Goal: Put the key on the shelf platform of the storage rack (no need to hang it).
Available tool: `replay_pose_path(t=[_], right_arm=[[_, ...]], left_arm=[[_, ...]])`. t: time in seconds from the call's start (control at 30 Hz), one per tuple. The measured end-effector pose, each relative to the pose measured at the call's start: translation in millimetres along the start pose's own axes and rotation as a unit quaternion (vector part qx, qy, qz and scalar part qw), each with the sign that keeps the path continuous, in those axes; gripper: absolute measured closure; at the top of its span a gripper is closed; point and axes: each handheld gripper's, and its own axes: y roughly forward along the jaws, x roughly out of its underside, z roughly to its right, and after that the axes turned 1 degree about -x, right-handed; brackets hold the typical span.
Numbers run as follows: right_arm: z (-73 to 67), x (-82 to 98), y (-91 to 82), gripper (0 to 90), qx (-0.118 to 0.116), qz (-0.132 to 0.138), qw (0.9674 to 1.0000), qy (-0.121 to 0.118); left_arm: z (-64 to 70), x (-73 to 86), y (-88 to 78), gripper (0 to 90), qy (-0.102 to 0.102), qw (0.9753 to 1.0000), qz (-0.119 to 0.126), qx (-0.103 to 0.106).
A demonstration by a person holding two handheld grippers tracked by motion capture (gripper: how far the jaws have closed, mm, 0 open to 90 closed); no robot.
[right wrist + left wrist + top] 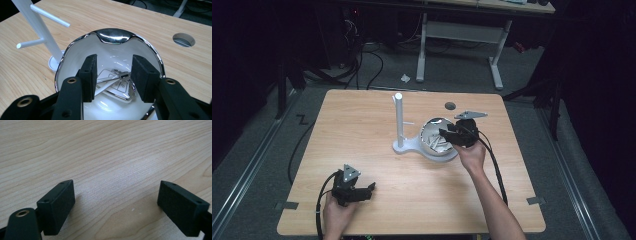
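high view: a light wooden desk (377, 210) carries a white stand (399, 122) with an upright post, near the desk's middle, and a shiny silver-rimmed bowl (432, 150) touching the stand's base on its right. the right claw (447, 135) hovers over the bowl, held by the right hand (472, 155). the left claw (367, 190) sits low near the desk's near-left corner, in the left hand (337, 212) — well apart from the bowl. a round hole (450, 105) lies near the far edge.

left gripper view: the left claw (115, 200) is released, its jaws wide apart above bare desk (112, 152) wood, nothing between them.

right gripper view: the right claw (113, 75) points down into the bowl (112, 36), jaws parted and gripping nothing — a key fob with a metal key (116, 83) lies on the bowl's white floor between and below the pads, not pressed by them. the stand (40, 27), with two side pegs, rises just beside the bowl's rim.
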Motion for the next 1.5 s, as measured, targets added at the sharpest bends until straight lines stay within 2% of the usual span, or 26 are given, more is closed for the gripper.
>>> replay_pose_path(t=[0.17,0.3,0.47,0.73,1.1,1.17,1.5], right_arm=[[-3.0,-0.4,-8.2,56.6,0.006,0.0,0.9999,-0.013],[-0.9,0.0,-13.6,55.9,0.003,-0.001,0.9999,-0.013],[2.9,2.6,-20.6,55.3,0.001,-0.006,1.0,-0.004],[8.3,11.0,-35.7,54.7,0.003,0.004,0.9999,0.009],[6.8,15.8,-56.8,54.6,-0.003,0.007,0.9999,0.01],[7.2,19.0,-60.9,54.7,-0.003,0.015,0.9998,0.016],[15.0,38.0,-75.0,53.5,0.006,0.008,0.9995,0.03]], left_arm=[[0.0,0.0,0.0,15.0,0.0,1.0,0.0,0.0],[0.0,0.0,0.0,15.0,0.0,1.0,0.0,0.0],[0.0,0.0,0.0,15.0,0.0,1.0,0.0,0.0],[0.0,0.0,0.0,15.0,0.0,1.0,0.0,0.0],[0.0,0.0,0.0,15.0,0.0,1.0,0.0,0.0],[0.0,0.0,0.0,15.0,0.0,1.0,0.0,0.0],[-0.1,-0.1,0.0,14.9,0.0,1.0,0.0,0.0]])
